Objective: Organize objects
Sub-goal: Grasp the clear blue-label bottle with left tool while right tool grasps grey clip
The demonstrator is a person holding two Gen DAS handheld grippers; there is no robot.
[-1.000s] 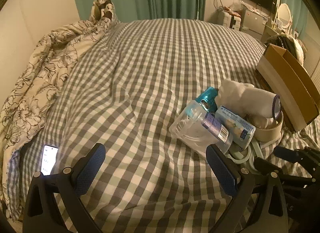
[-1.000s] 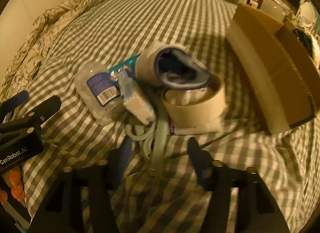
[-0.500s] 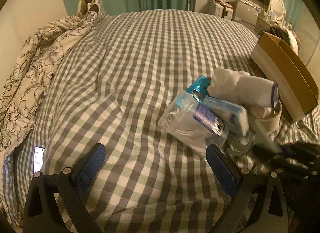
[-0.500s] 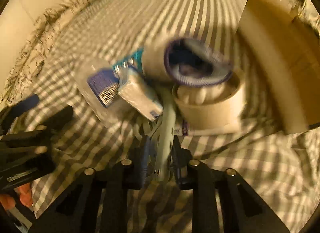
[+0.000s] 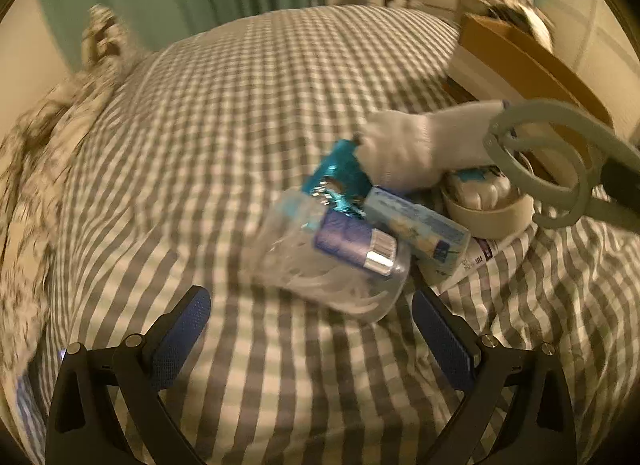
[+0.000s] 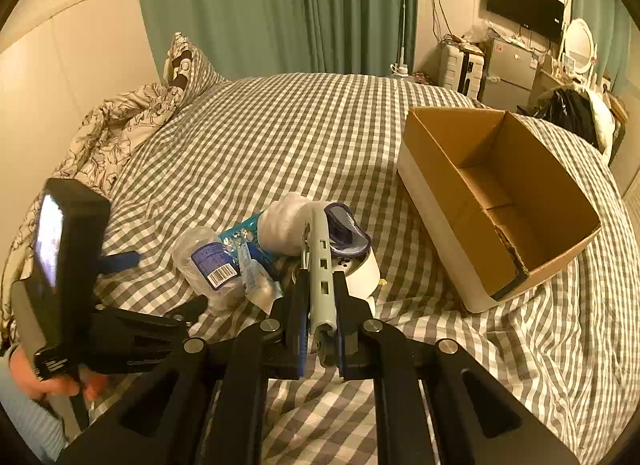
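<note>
Right wrist view: right tongs [image 6: 320, 329] just clamped onto grey-green scissors [image 6: 320, 265], frame center; bottle [image 6: 208, 261] barcode label unreadable; left tongs [image 5: 312, 341] open, empty.

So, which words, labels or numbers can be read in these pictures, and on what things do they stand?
None can be read for certain.
Clear plastic bottle: blue label with a barcode; print too small.
Small pale blue packet: print blurred.
White package under the tape roll: dark marks, unreadable.
Left gripper body in the right wrist view: faint lettering, too small.
Its lit screen: washed out.
</note>
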